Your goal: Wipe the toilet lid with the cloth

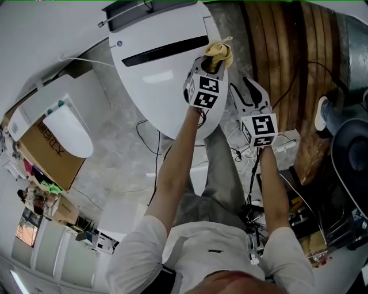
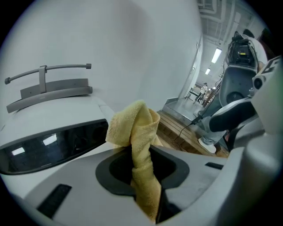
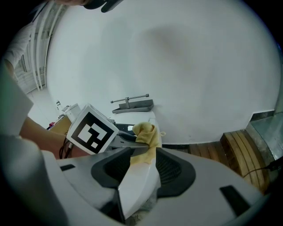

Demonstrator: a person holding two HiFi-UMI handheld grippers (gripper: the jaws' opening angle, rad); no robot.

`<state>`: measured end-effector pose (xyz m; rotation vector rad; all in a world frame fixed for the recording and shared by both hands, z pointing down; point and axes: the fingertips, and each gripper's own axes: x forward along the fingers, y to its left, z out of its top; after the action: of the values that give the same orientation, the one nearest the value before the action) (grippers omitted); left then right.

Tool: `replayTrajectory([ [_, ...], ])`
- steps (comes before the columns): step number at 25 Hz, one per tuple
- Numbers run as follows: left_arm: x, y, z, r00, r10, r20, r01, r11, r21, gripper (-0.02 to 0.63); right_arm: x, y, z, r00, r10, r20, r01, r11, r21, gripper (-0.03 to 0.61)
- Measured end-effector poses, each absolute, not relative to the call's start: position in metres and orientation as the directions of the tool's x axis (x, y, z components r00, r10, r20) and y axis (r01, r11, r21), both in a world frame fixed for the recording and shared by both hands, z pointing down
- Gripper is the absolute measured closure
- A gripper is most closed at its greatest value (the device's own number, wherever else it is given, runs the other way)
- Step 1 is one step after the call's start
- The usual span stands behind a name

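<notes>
The white toilet lid with a black slot lies at top centre in the head view. My left gripper is over its right edge, shut on a bunched yellow cloth. In the left gripper view the cloth stands up between the closed jaws, with the toilet's white top behind it. My right gripper hangs just right of the toilet, open. In its own view the jaws are apart with the lid's white rim between them; the cloth and left gripper lie beyond.
A dark metal rail is fixed on the wall behind the toilet. A second white toilet seat and a cardboard box sit at left. Wooden slats and loose cables lie at right, near a shoe.
</notes>
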<state>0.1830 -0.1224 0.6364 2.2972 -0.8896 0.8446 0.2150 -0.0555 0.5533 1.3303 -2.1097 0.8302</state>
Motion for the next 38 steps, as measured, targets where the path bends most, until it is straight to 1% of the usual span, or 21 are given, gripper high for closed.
replayTrajectory([
  [11, 0.153, -0.121, 0.634, 0.582, -0.408, 0.704, -0.746, -0.613, 0.261, 0.509, 0.186, -0.052, 0.551, -0.391, -0.593, 0.704, -0.913, 0.346, -0.216, 0.383],
  [38, 0.001, -0.099, 0.635, 0.524, -0.487, 0.699, -0.825, -0.495, 0.274, 0.509, 0.065, -0.038, 0.554, -0.450, -0.532, 0.717, -0.858, 0.481, -0.182, 0.383],
])
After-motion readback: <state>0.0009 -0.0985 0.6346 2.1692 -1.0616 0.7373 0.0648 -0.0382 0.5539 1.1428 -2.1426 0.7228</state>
